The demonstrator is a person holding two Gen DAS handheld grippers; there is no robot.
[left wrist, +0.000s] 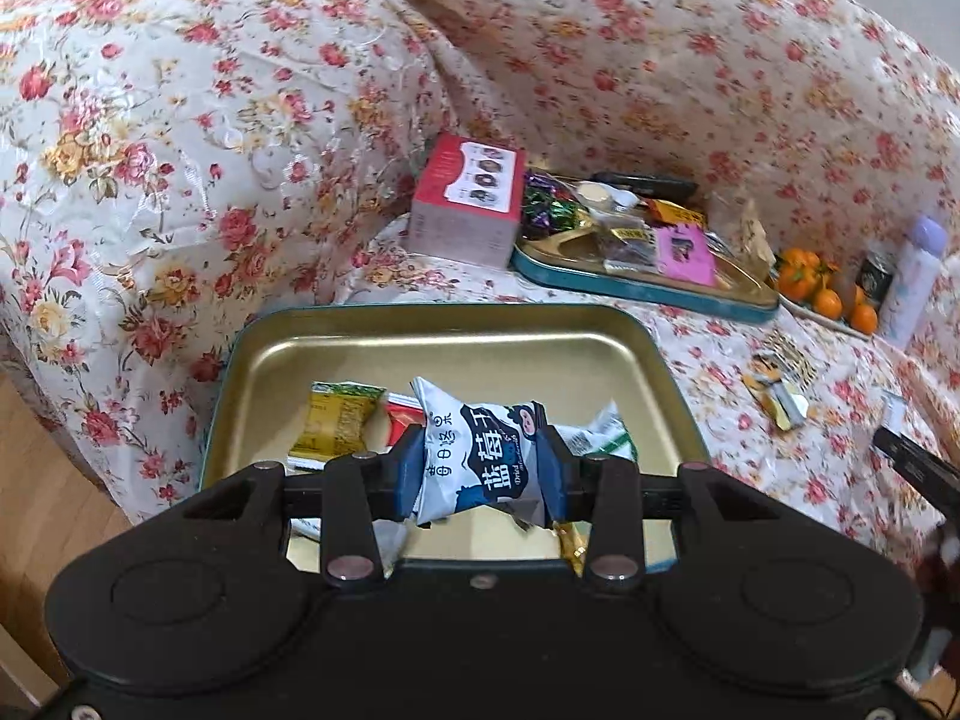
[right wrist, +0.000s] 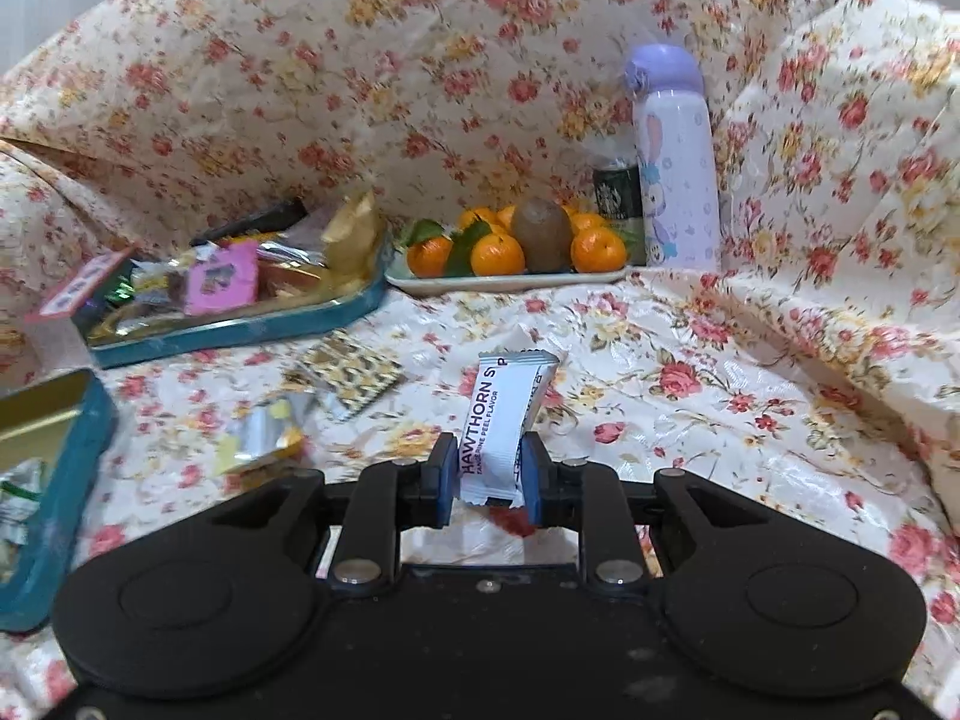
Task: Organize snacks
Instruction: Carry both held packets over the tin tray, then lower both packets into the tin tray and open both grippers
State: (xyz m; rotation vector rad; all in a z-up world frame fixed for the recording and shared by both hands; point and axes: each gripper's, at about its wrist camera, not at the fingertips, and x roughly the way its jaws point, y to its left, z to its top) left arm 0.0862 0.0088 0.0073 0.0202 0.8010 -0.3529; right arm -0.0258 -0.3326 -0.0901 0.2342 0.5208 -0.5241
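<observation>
Now left gripper (left wrist: 483, 471) pinching blueberry packet (left wrist: 486, 456) over gold tin (left wrist: 336, 348), centre frame; right gripper (right wrist: 487, 477) clamped narrow on hawthorn stick (right wrist: 501, 420).

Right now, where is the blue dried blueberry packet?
Left wrist view, centre: the blueberry packet is clamped in the left gripper, over the near gold tin tray.
</observation>
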